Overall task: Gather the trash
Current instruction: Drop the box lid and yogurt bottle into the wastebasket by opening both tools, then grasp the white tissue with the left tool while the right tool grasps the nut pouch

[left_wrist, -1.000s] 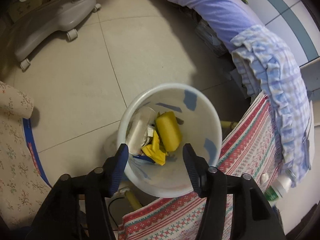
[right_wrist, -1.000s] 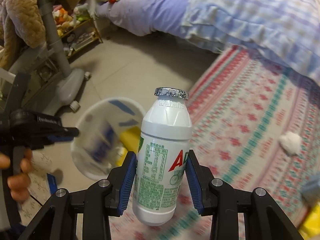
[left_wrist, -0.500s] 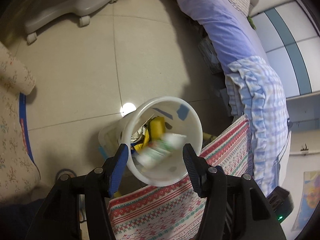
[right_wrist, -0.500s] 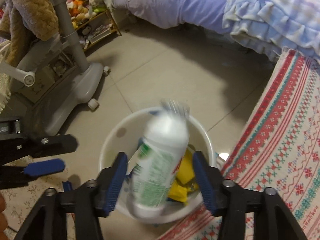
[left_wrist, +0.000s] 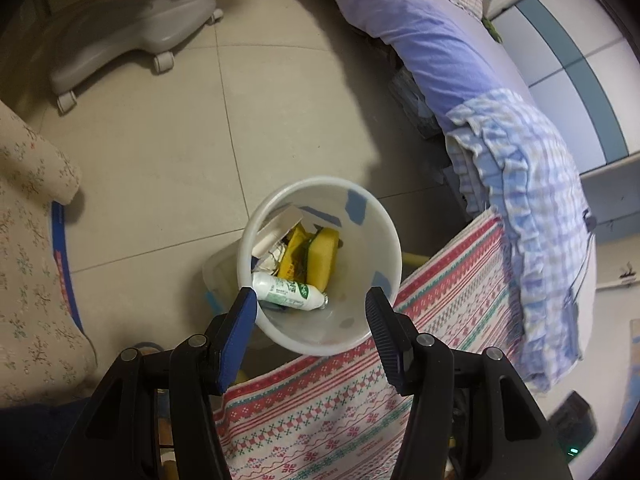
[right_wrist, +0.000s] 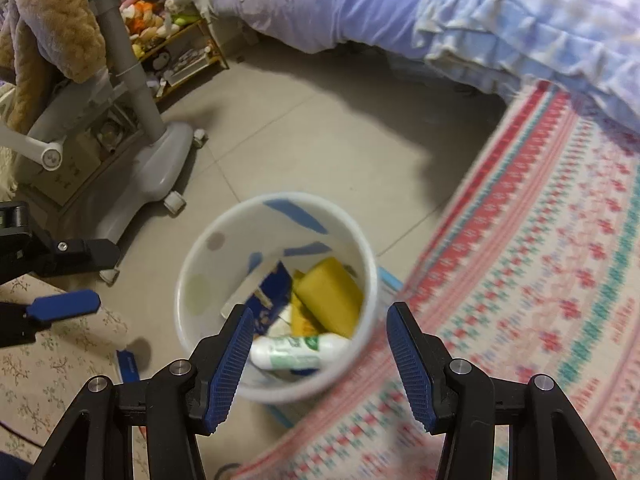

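A white bin [left_wrist: 384, 216] with blue patches stands on the tile floor at the rug's edge; it also shows in the right wrist view [right_wrist: 192, 272]. Inside it a white drink bottle [left_wrist: 286, 292] with green print lies on its side, seen too in the right wrist view [right_wrist: 298, 350], beside a yellow sponge [left_wrist: 323, 254] [right_wrist: 330, 298] and a blue and white carton [right_wrist: 262, 294]. My left gripper [left_wrist: 308, 308] is open and empty above the bin's near rim. My right gripper [right_wrist: 320, 332] is open and empty above the bin.
A patterned red and green rug [left_wrist: 320, 412] [right_wrist: 540, 280] lies beside the bin. A bed with purple sheet and checked blanket [left_wrist: 516, 168] is to the right. A grey wheeled chair base [left_wrist: 124, 46] [right_wrist: 132, 184] stands behind. A floral cushion [left_wrist: 28, 264] is at left.
My right gripper opened and let go of the white bottle, which dropped into the bin and now lies on its side. Both grippers rose a little above the bin.
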The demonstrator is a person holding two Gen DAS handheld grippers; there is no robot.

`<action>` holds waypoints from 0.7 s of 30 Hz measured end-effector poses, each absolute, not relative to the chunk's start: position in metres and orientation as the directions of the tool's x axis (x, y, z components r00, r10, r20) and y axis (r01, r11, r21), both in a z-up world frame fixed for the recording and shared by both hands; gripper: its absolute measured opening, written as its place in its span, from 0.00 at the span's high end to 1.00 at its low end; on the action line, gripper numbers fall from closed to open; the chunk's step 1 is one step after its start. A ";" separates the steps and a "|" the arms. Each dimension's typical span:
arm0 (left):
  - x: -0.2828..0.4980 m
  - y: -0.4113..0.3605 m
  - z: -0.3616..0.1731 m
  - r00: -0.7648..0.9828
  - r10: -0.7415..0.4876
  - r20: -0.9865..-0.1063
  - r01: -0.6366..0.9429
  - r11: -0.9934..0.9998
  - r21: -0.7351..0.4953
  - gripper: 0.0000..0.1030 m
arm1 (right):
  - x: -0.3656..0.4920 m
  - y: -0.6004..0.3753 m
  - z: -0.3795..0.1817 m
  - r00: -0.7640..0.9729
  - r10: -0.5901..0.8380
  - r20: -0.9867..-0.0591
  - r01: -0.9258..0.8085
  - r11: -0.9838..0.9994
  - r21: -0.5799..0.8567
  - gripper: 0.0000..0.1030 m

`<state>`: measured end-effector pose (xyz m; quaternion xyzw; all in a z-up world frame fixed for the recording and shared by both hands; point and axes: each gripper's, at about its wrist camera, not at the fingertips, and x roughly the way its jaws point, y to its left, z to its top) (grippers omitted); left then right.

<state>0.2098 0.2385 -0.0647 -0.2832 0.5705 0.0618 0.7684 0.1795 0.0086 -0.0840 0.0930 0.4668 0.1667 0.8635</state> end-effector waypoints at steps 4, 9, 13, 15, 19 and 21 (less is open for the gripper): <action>0.191 0.215 -0.032 0.436 -0.035 -0.899 -0.416 0.878 -0.236 0.43 | 0.159 -0.025 -0.069 0.518 0.363 -0.774 -0.178 0.931 0.318 0.41; 0.168 0.179 0.013 0.562 -0.010 -0.827 -0.313 0.923 -0.223 0.42 | 0.130 -0.075 -0.041 0.543 0.329 -0.772 -0.138 0.942 0.305 0.41; 0.147 0.153 0.021 0.552 -0.090 -0.829 -0.280 0.916 -0.286 0.42 | 0.106 -0.126 -0.013 0.579 0.279 -0.766 -0.100 0.957 0.273 0.39; 0.140 0.135 0.026 0.552 -0.110 -0.826 -0.241 0.928 -0.285 0.42 | 0.095 -0.153 -0.002 0.600 0.245 -0.762 -0.084 0.966 0.245 0.36; 0.130 0.096 0.034 0.531 -0.169 -0.831 -0.159 0.943 -0.293 0.42 | 0.073 -0.212 0.006 0.633 0.178 -0.753 -0.002 0.974 0.228 0.33; 0.123 0.078 0.036 0.513 -0.205 -0.833 -0.132 0.940 -0.313 0.42 | 0.062 -0.250 0.002 0.651 0.158 -0.743 0.081 0.958 0.275 0.33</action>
